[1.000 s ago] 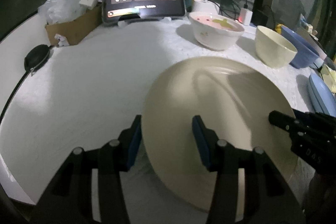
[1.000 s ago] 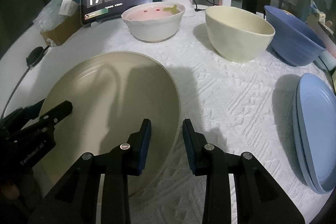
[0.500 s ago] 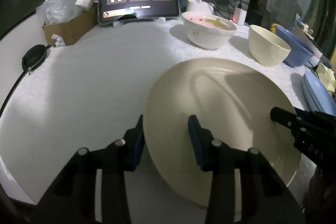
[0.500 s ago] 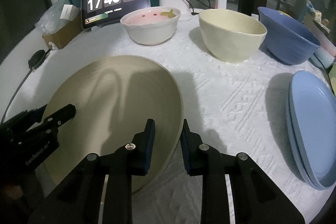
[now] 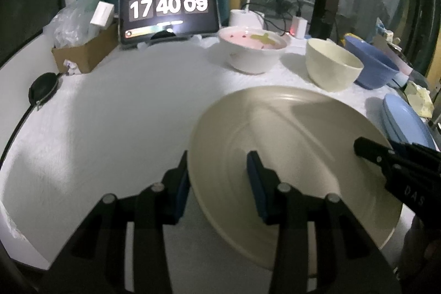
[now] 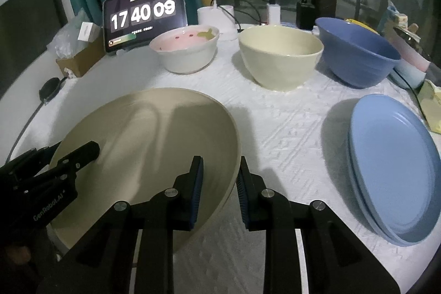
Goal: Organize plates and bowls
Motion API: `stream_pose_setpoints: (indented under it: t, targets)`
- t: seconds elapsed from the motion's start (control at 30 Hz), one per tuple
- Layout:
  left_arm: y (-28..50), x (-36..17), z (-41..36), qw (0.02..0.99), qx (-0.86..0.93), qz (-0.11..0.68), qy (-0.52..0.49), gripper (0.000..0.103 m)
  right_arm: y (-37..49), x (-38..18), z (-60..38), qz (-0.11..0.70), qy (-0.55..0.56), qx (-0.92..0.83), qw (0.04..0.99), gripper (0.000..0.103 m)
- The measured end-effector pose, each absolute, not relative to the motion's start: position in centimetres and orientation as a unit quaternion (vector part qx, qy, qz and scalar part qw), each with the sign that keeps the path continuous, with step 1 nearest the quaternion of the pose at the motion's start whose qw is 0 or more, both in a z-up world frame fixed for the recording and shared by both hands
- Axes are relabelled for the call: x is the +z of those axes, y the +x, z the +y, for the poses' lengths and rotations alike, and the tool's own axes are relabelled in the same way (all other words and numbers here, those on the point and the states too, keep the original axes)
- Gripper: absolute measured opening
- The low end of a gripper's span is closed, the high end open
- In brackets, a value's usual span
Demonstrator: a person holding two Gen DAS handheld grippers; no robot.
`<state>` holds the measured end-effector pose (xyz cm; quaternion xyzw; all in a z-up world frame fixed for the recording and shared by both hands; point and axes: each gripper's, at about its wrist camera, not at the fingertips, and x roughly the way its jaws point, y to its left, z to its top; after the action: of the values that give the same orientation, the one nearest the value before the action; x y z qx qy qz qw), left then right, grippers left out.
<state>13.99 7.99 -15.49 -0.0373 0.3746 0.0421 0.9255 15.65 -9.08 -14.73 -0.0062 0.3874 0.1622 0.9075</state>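
Beige plate (image 5: pixel 289 156) sits low in the foreground of the white tablecloth (image 6: pixel 275 128), straddled at opposite rims by two handheld grippers, apparently so that a wide, shallow dish can be lifted level rather than tipped from one side. The left gripper (image 5: pixel 217 178) has one blue pad outside the plate's left rim and the other over its inner face; its jaws have just been closing, part-open around the rim, and whether the pads truly press cannot be told. The right gripper (image 6: pixel 219 183) brackets the plate's right rim the same way, its jaws narrower and likewise just closing, with the rim between them.

To the right of the plate, well apart, lies a stack of light-blue plates (image 6: pixel 394 170), the likely destination if like goes with like. Beyond the plate stands a row of bowls: a white bowl with pink interior (image 6: pixel 187 51), a cream bowl (image 6: pixel 278 57) and a dark-blue bowl (image 6: pixel 358 51), left separate, it seems, for later nesting. Farther behind the plate, a tablet clock (image 6: pixel 143 15) faces the cameras beside a cardboard box (image 5: pixel 85 54) stuffed with plastic wrap.
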Motion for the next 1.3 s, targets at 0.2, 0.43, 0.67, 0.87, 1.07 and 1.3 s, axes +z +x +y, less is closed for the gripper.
stream_pose_setpoints:
  t: [0.2, 0.43, 0.67, 0.87, 1.07, 1.3]
  targets:
    - [13.6, -14.6, 6.7, 0.929, 0.033, 0.367, -0.032, 0.041, 15.0, -13.9, -10.6, 0.376, 0.003, 0.156, 0.914, 0.026]
    - [13.2, -13.5, 4.6, 0.935, 0.024, 0.354, -0.019, 0.041, 14.3, -13.0, -12.4, 0.363, 0.011, 0.145, 0.920, 0.026]
    - [13.2, -12.5, 2.1, 0.939, 0.004, 0.345, -0.010, 0.041, 13.7, -12.2, -15.2, 0.349, 0.026, 0.126, 0.928, 0.026]
    - [13.4, -11.8, 0.3, 0.941, -0.008, 0.339, -0.006, 0.041, 13.2, -11.6, -17.2, 0.338, 0.037, 0.115, 0.933, 0.026]
    - [13.8, -11.1, -2.0, 0.942, -0.024, 0.334, 0.001, 0.041, 12.8, -11.2, -19.6, 0.329, 0.051, 0.098, 0.938, 0.026]
    - [14.4, -10.5, -5.5, 0.943, -0.049, 0.329, 0.017, 0.041, 12.6, -11.0, -22.9, 0.321, 0.068, 0.074, 0.942, 0.026]
